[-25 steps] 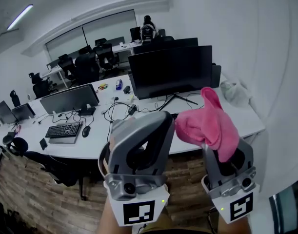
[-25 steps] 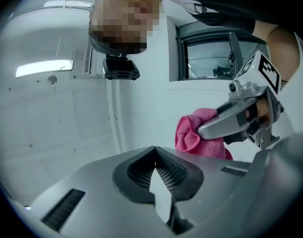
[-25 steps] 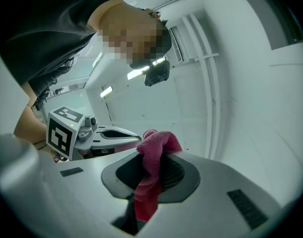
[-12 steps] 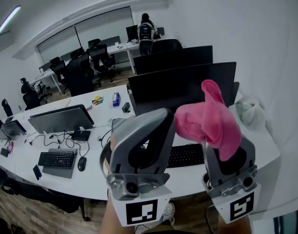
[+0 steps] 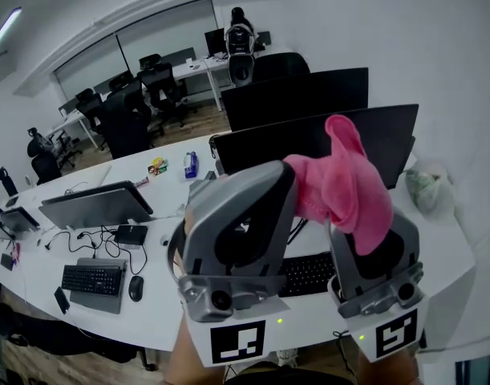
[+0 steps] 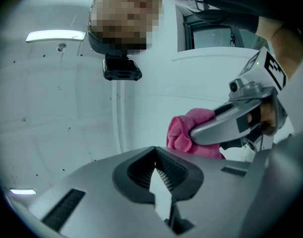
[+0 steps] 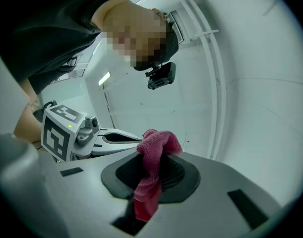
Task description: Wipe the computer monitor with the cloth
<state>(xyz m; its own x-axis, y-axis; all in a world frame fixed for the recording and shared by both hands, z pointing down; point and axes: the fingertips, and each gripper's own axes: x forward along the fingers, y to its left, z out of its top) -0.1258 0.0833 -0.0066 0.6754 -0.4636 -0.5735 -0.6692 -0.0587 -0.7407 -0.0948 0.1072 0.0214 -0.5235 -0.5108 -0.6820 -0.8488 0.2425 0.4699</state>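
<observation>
A pink cloth [image 5: 345, 184] is clamped in my right gripper [image 5: 365, 243] and bunches up above its jaws; in the right gripper view the cloth [image 7: 153, 165] hangs down between the pads. My left gripper [image 5: 243, 215] is beside it on the left, shut and empty. Both are raised and point up toward the ceiling. Behind them on the white desk [image 5: 160, 315] stands a wide black monitor [image 5: 309, 143], its screen dark and partly hidden by the cloth. In the left gripper view, the cloth [image 6: 188, 133] and right gripper [image 6: 240, 120] show.
A black keyboard [image 5: 309, 273] lies below the monitor. A second monitor [image 5: 297, 95] stands behind it, another [image 5: 96, 205] with keyboard [image 5: 92, 279] and mouse [image 5: 135, 289] at left. A plastic bag [image 5: 427, 189] sits at right by the wall. Office chairs [image 5: 124, 111] and a person [image 5: 239, 42] are at the back.
The desk and the black monitor have come closer and larger in the head view. Both grippers keep the same raised pose, with the cloth still held in the right one.
</observation>
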